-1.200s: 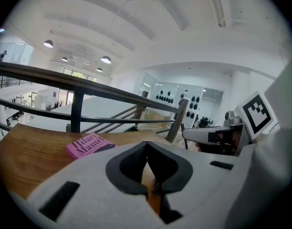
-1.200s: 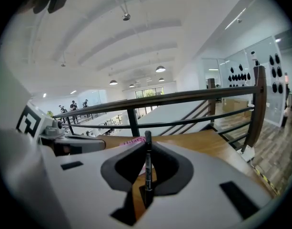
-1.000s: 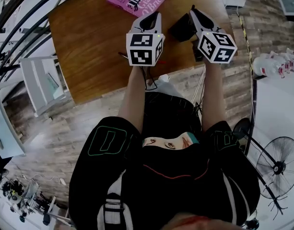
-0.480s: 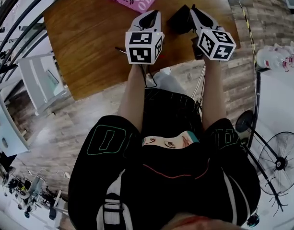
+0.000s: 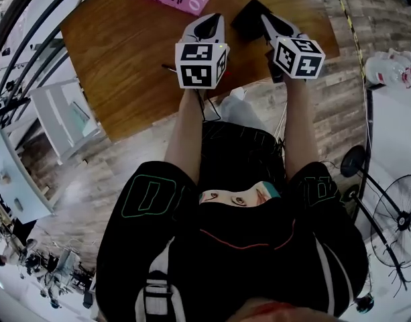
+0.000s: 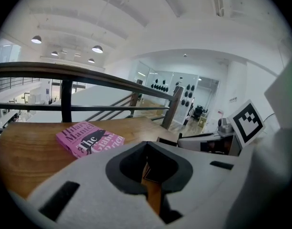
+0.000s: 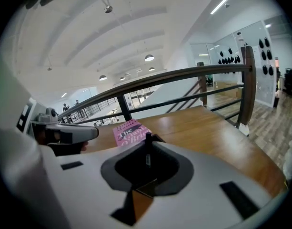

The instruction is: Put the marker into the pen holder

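Marker (image 7: 147, 151), pinched upright by right fingers (image 7: 198, 175) over holder (image 5: 249, 15); left fingers (image 6: 88, 175) closed, empty. Off-centre release could snag the rim.

Bright, even indoor light falls from round ceiling lamps (image 6: 97, 48) and a strip light (image 7: 222, 2) on a white ceiling; shadows are faint. The wooden table (image 7: 207, 128) carries a mild sheen. Fisheye lenses bow the railing (image 6: 65, 70) and darken every corner. White areas at the head view's edges look washed out. The marker (image 7: 146, 151) is small, perhaps slightly soft.
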`<state>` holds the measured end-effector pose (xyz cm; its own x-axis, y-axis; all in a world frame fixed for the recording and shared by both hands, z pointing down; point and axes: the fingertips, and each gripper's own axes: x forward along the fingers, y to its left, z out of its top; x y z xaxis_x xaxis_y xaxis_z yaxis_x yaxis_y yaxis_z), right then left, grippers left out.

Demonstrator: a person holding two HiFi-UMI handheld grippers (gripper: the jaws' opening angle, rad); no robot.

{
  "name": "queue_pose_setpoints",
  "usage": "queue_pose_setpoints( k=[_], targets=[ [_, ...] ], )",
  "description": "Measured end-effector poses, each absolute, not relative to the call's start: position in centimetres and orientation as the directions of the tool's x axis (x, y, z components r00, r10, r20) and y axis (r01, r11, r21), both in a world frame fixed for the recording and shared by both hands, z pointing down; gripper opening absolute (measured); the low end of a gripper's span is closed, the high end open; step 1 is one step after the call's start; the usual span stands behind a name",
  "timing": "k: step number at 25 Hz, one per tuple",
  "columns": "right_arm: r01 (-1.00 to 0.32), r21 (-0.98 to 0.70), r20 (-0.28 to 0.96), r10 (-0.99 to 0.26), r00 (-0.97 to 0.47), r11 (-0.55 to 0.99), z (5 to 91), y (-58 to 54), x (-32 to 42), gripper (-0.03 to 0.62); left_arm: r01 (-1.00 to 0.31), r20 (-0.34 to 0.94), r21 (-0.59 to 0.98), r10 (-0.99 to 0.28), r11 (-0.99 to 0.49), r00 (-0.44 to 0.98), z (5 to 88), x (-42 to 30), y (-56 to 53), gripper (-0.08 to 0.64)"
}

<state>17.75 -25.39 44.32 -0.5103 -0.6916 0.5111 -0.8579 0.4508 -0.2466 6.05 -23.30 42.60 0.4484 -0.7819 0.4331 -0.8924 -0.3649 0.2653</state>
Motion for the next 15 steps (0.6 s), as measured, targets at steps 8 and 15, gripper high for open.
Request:
queue_pose_setpoints(
  k=[8,15],
  targets=[
    [-0.869,-0.265,0.515,-0.701,-0.494,0.419,45.2,-24.3,17.9,0.048,-0.881,0.457,0.253,-0.753,-0.399,0.472,43.3,6.4,-22.4,0.009],
    [-0.888,-0.262,0.486,-0.744,-0.459,0.377,44.4,-23.6,18.8,0.061,-0.872,0.459,0.251,-0.742,-0.42,0.489,43.3,6.2,-21.4,0.009]
  ],
)
